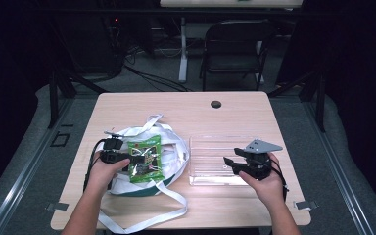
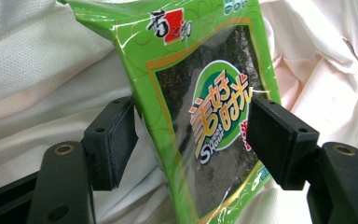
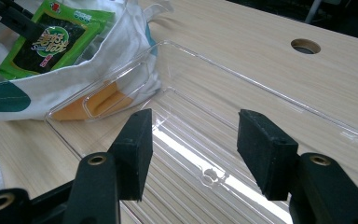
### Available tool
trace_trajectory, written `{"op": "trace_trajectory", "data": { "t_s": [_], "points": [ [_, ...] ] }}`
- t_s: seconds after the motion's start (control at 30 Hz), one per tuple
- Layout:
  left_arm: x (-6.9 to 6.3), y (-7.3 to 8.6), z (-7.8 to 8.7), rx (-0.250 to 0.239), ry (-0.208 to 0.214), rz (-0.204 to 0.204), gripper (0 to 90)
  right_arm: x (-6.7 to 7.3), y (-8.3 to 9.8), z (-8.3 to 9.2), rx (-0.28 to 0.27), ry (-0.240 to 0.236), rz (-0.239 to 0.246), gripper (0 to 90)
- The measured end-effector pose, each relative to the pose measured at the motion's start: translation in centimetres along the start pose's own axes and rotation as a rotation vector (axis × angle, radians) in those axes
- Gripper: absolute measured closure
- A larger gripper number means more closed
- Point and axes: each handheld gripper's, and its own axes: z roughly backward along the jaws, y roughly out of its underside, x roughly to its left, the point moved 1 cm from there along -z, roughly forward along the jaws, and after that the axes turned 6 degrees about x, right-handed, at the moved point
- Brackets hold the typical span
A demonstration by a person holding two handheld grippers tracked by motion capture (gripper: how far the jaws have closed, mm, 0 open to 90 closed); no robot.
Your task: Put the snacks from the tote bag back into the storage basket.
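1. On the counter [image 1: 235, 105], left of the clear tray [image 1: 210, 147], lies a white bag [image 1: 174, 147].
2. Atop that bag: green seaweed packet [image 2: 200, 107], label readable in the left gripper view.
3. Left claw [image 2: 191, 135] straddles the packet, pads apart.
4. Right claw [image 3: 193, 149] gapes, holding nothing, over the tray.

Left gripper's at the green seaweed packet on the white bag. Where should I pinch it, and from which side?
Pinch the seaweed packet across its flat faces at mid-height, coming from its near long edge, as the left gripper already sits. It is thin and stands tilted between the open jaws, so the pads probably meet broad film. The white bag lies behind.
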Motion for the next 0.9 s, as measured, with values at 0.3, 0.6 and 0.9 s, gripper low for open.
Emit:
{"op": "trace_trajectory", "data": {
  "t_s": [0.3, 0.6, 0.9],
  "points": [
    [0.0, 0.1, -0.9, -0.010, 0.007, 0.010, 35.7, 0.0, 0.0, -0.1, -0.003, 0.000, 0.002, 45.2],
    [-0.2, 0.2, -1.6, 0.002, 0.008, 0.004, 36.9, 0.1, 0.0, -0.1, -0.002, -0.001, 0.002, 45.2],
    [-0.4, 0.1, -1.0, -0.008, 0.039, -0.010, 47.8, 0.1, 0.0, -0.1, -0.004, 0.000, 0.003, 45.2]
  ]
}}
